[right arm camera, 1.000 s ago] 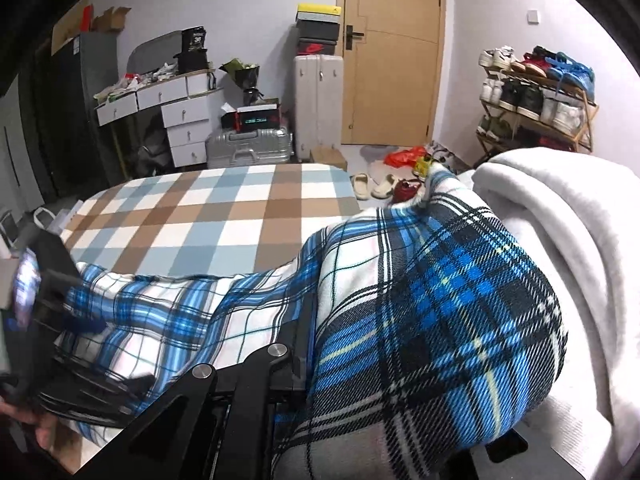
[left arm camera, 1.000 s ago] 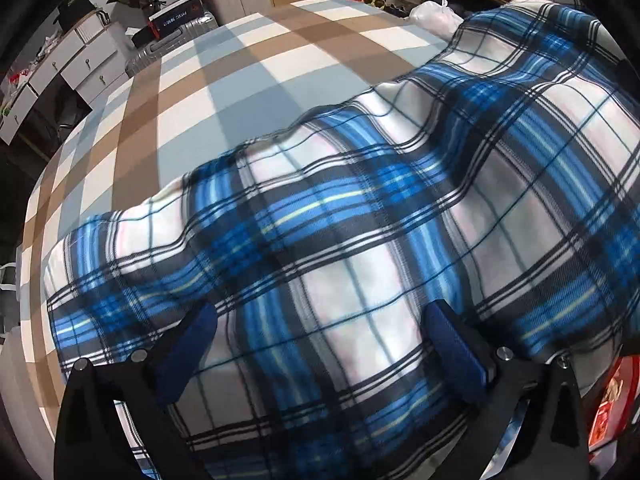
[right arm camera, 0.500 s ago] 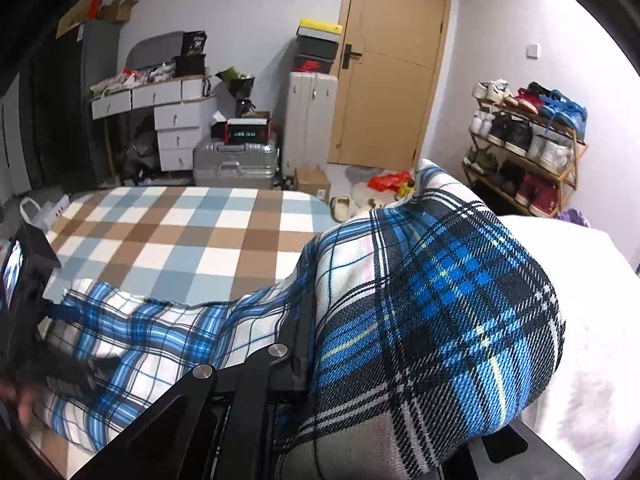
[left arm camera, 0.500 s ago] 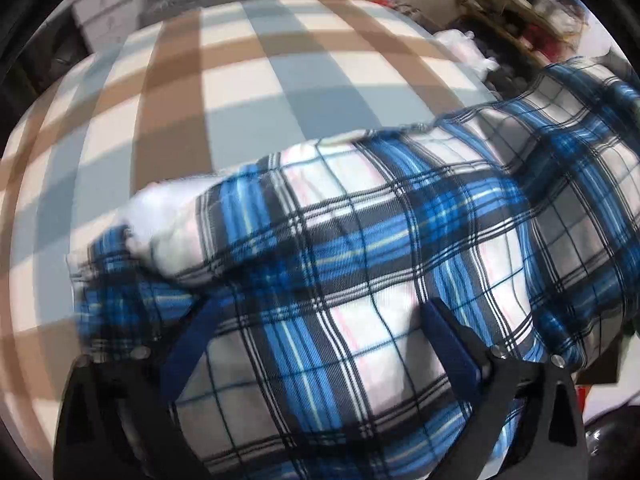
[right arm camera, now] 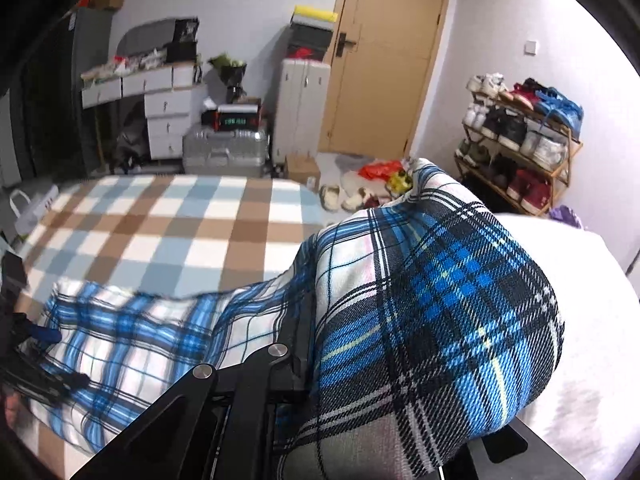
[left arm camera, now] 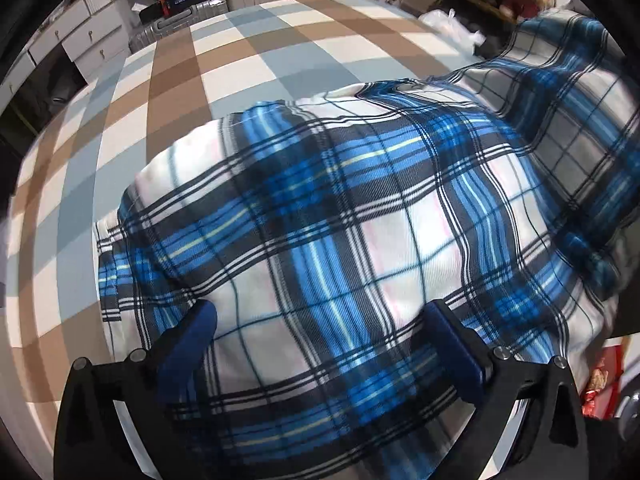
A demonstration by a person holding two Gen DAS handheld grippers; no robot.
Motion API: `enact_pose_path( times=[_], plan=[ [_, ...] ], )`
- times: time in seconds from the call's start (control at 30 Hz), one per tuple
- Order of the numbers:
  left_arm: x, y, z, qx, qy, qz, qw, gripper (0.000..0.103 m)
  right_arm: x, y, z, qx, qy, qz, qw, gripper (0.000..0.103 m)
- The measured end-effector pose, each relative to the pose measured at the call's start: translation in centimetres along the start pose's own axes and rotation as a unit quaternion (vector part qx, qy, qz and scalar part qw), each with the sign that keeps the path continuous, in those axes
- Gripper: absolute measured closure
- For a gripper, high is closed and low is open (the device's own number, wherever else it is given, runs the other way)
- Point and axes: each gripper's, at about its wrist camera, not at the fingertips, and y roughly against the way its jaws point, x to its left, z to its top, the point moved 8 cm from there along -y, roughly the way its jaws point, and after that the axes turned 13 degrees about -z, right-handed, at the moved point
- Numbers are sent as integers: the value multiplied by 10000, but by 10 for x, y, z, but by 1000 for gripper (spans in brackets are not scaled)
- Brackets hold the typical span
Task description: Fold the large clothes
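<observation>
I see blue-white plaid fleece garment (left arm camera: 360,240) heaped between left gripper's (left arm camera: 320,320) wide jaws, draped over right gripper (right arm camera: 308,344) clamped narrow on it, hiding fingertips, brown-blue checked bedsheet (right arm camera: 180,232) ahead, white blanket (right arm camera: 592,320) beside right.

The plaid cloth (left arm camera: 360,208) is a soft, matt twill weave, its diagonal ribs plain where it bunches in the right wrist view (right arm camera: 440,312). The bedcover (left arm camera: 248,52) beneath is smooth, matt checked fabric. The left gripper (left arm camera: 320,324) has matt black plastic arms, bright metal screw heads and blue pads (left arm camera: 452,352) with a dull rubbery look. A white blanket (right arm camera: 592,340) at the bed's right edge looks fuzzy. Beyond the bed's far edge, the suitcase (right arm camera: 224,150) is ribbed, satin metal-looking shell; the door (right arm camera: 384,60) is smooth matt wood.
</observation>
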Motion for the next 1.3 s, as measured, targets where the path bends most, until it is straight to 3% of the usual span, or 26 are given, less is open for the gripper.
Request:
enact_pose_path(
  times=[0.07,0.17,0.27,0.3,0.43,0.47,0.53,0.6,0.73,0.8,0.93,1.0,1.03,1.07,1.13,1.2,1.23,1.3],
  plan=[
    [-8,2,7,-146,225,-332,9991,3,-2,4,5,-19,-20,-29,10000,96],
    [-19,0,18,-127,206,-844,9961,3,6,35,23,-456,184,-49,9988,95],
    [-11,17,25,-211,735,-1734,9819,3,48,68,26,-876,955,-39,9916,95],
    [-5,26,22,-293,904,-1881,9775,3,68,77,20,-976,1199,39,9880,95],
    [53,82,11,-981,1226,-1627,9741,3,144,99,-16,-1075,1757,489,9773,95],
    [70,92,5,-1078,1415,-1693,9694,3,158,102,-25,-1092,1826,575,9754,96],
    [88,100,-6,-1120,1733,-1921,9594,3,192,107,-51,-936,1949,898,9722,96],
    [97,98,-15,-1034,1878,-2045,9551,3,224,106,-76,-738,2054,1107,9696,95],
    [100,99,-28,-867,2039,-2073,9529,3,260,106,-97,-683,2267,1186,9643,95],
    [90,107,-25,-981,2043,-2426,9433,3,269,105,-101,-582,2328,1258,9626,89],
    [55,126,-5,-1202,1707,-3224,9233,3,277,102,-108,-477,2407,1347,9600,85],
    [41,121,-1,-1029,1556,-3524,9171,3,274,103,-109,-243,2247,1745,9584,69],
    [35,118,-2,-921,1536,-3648,9137,3,269,107,-109,-50,2033,2122,9558,63],
    [25,110,-4,-686,1537,-3721,9128,3,264,113,-109,91,1782,2459,9527,49],
    [18,96,-6,-460,1506,-3591,9199,3,234,126,-105,238,1109,2976,9479,46],
    [12,82,-3,-298,1432,-3527,9242,3,198,128,-97,279,472,3162,9471,31],
    [9,77,-1,-234,1479,-3603,9207,3,170,124,-92,244,-46,3196,9472,27],
    [0,69,-1,-38,1669,-3940,9038,3,137,114,-85,219,-683,3244,9432,23]
  ],
)
